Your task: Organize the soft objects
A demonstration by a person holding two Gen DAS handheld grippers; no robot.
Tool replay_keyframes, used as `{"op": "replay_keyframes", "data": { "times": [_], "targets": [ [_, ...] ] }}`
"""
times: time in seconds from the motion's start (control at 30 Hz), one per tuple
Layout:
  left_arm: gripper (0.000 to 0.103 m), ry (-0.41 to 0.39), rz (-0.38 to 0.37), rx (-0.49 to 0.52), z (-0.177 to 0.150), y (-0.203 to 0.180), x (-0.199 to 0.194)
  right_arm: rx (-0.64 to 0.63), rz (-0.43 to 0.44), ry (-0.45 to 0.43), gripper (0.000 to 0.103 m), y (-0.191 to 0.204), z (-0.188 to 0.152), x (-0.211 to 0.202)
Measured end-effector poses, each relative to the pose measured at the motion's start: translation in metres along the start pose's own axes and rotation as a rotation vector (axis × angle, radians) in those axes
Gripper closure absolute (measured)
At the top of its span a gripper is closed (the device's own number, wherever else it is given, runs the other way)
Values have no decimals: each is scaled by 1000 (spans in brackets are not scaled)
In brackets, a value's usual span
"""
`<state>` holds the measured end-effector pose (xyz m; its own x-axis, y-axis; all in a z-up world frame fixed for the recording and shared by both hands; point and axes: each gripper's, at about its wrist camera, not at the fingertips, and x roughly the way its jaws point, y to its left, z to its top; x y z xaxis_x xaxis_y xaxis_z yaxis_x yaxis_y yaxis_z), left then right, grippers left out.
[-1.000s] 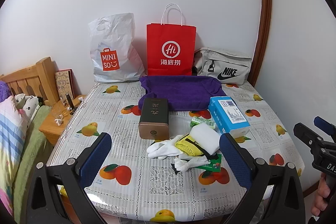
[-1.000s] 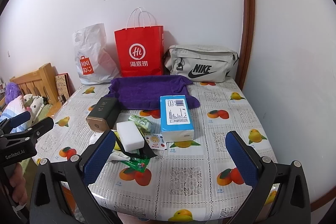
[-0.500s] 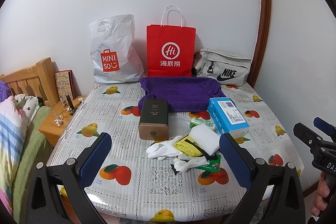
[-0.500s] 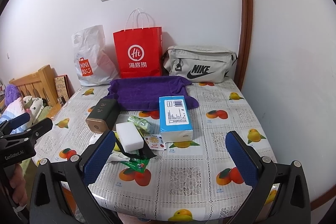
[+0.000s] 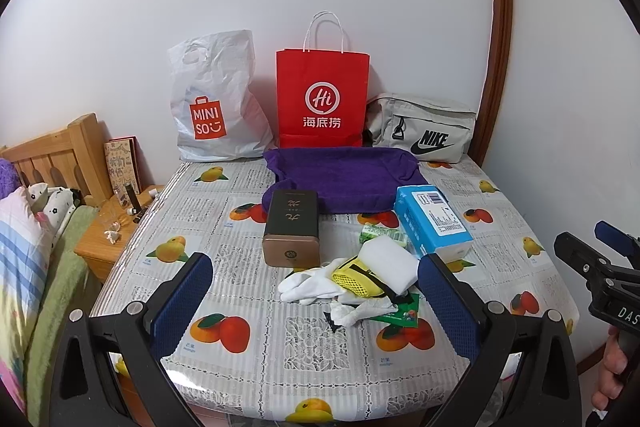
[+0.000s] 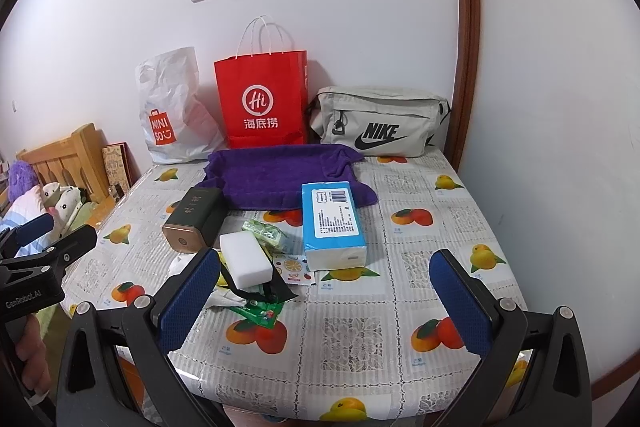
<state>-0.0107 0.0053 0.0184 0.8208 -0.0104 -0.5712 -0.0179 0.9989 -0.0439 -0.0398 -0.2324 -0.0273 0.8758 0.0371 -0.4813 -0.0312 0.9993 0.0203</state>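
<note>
Pre-grasp step, nothing sorted: left gripper [image 5: 312, 301] and right gripper [image 6: 324, 297] hover spread wide and empty over the table [image 5: 280, 355] front, gloves [image 5: 308, 283] piled mid-table beside sponge [image 6: 246, 259]; next, probably lower onto the gloves.

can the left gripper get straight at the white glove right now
Probably yes. The left gripper is open and empty, and the white glove lies ahead between its fingers at the pile's near edge, with only bare tablecloth before it.

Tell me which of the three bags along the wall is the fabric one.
The grey Nike bag, rightmost in the row. The red Hi bag is paper with string handles; the white Miniso bag is crinkled plastic.
</note>
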Motion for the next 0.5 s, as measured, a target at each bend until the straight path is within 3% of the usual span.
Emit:
{"op": "replay_keyframes", "data": {
  "times": [0.5],
  "targets": [
    [0,33,8,-1,-5,3,14,-14,31,20,0,2,-4,15]
  ]
}}
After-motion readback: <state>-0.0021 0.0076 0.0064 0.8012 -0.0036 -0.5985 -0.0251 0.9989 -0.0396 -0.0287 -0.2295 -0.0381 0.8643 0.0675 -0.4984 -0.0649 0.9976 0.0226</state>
